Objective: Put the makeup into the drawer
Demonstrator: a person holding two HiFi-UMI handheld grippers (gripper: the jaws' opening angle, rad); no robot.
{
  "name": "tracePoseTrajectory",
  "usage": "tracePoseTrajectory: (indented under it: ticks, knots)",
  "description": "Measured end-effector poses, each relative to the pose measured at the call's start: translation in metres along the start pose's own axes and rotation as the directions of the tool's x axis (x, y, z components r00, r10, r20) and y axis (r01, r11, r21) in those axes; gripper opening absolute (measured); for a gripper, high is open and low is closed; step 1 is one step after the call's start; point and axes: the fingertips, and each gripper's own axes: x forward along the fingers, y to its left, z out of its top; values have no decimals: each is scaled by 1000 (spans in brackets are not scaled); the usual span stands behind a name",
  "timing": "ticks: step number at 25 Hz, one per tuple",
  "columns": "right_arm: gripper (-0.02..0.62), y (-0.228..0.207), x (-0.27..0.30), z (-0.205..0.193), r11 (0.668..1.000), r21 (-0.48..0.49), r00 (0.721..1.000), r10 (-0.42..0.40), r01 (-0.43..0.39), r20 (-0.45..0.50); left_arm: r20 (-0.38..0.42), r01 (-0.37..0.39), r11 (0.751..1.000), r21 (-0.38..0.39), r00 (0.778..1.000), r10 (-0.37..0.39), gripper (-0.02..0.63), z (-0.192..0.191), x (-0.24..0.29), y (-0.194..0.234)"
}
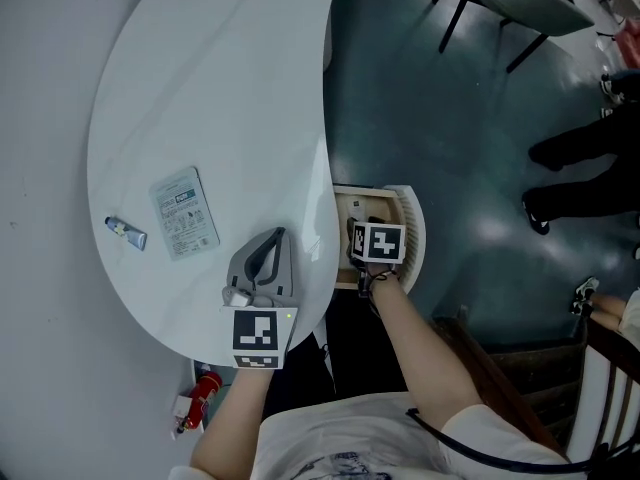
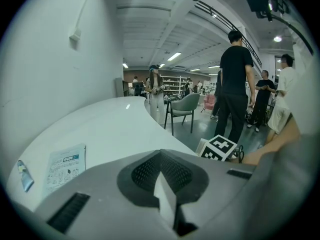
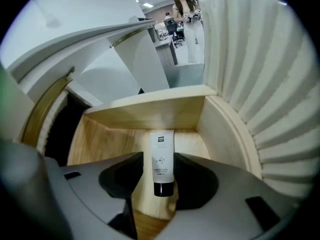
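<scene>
Down on the floor of the pale wooden drawer (image 3: 150, 111), open beneath the edge of the white curved counter (image 1: 220, 88): a slim white plastic tube of makeup with a black cap (image 3: 163, 154). Lies flat on the boards, printed face up. Sits framed by the right tool (image 3: 159, 170), with jaws parted to either side and a sliver of wood visible along one flank, so apparently flanked and not pinched. Runs its long axis straight along the tool's line of sight; points the black cap toward the tool and the crimped flat tail at the drawer's back wall.

Likely light, with soft squeezable walls and a glossy, somewhat slippery skin; stiffer at the cap and shoulder. Best taken across the narrow width, near the middle or toward the cap, and gently, to avoid squashing it or popping it out sideways.

Up over the counter near its edge: the left tool (image 1: 276, 234), closed tight on nothing. Farther along the counter, well apart from both tools: a small blue-and-white tube (image 1: 126, 232) beside a flat printed sachet (image 1: 184, 212), seemingly yet to go in.
</scene>
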Motion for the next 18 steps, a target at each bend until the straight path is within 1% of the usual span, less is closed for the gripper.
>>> tracePoseTrajectory:
  ticks: [5, 8, 11, 14, 18]
  knots:
    - [196, 5, -25, 10, 1000, -11, 998, 19, -19, 64, 33, 25, 1000, 16, 999, -25, 46, 4, -9, 0]
    - [196, 10, -48, 12, 1000, -4, 995, 4, -3, 101, 57, 39, 999, 17, 998, -39, 46, 9, -22, 5]
    - [196, 17, -85, 12, 1000, 2, 990, -16, 16, 143, 82, 56, 998, 17, 995, -57, 45, 14, -43, 10]
    - [196, 29, -127, 19, 1000, 14, 976, -28, 26, 214, 111, 76, 996, 44, 991, -80, 45, 22, -68, 21]
    - [196, 58, -179, 23, 1000, 1, 952, -14, 14, 304, 138, 73, 994, 81, 987, -83, 46, 30, -108, 44]
